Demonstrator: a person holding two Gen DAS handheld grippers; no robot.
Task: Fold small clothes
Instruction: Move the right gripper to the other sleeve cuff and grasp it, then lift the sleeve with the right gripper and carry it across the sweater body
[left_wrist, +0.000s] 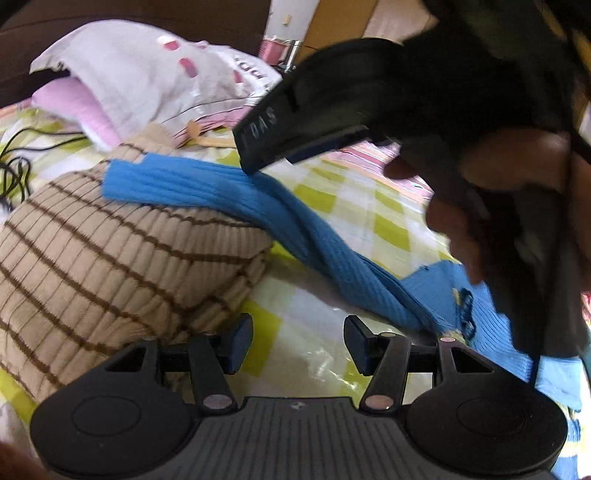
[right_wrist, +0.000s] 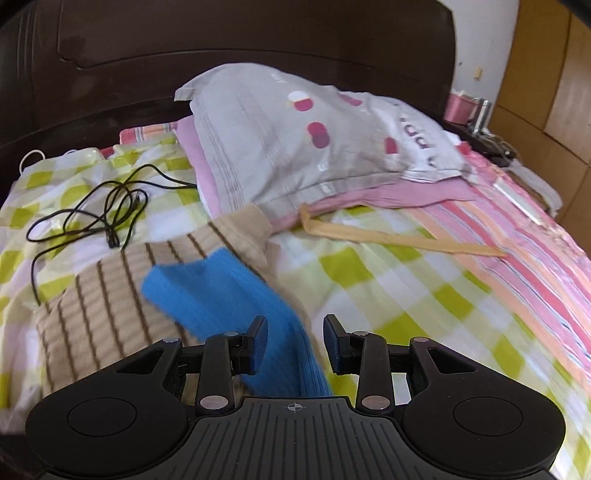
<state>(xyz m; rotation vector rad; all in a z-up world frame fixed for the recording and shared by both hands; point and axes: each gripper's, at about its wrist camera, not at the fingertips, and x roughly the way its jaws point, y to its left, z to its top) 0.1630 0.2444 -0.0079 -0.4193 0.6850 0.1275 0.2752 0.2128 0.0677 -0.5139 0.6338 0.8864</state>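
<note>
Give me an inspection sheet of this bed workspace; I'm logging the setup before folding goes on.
Surface: checked bedsheet, rumpled.
Job's things: blue knit top draped over striped beige sweater.
Clutter: grey pillow; tan strap.
Grippers: left tool open, empty; right tool open, blue knit between its fingers, ungripped.
Cables: black cable tangled on sheet.
Surroundings: dark headboard; wooden wardrobe.

My right gripper (right_wrist: 294, 343) hangs with its jaws apart over a ribbed blue knit garment (right_wrist: 236, 306), which runs between the fingers and drapes across a beige brown-striped knit sweater (right_wrist: 110, 295). Both lie on the green-and-white checked bedsheet (right_wrist: 388, 280), near a grey pillow (right_wrist: 295, 140) and a tangled black cable (right_wrist: 99, 210).
</note>
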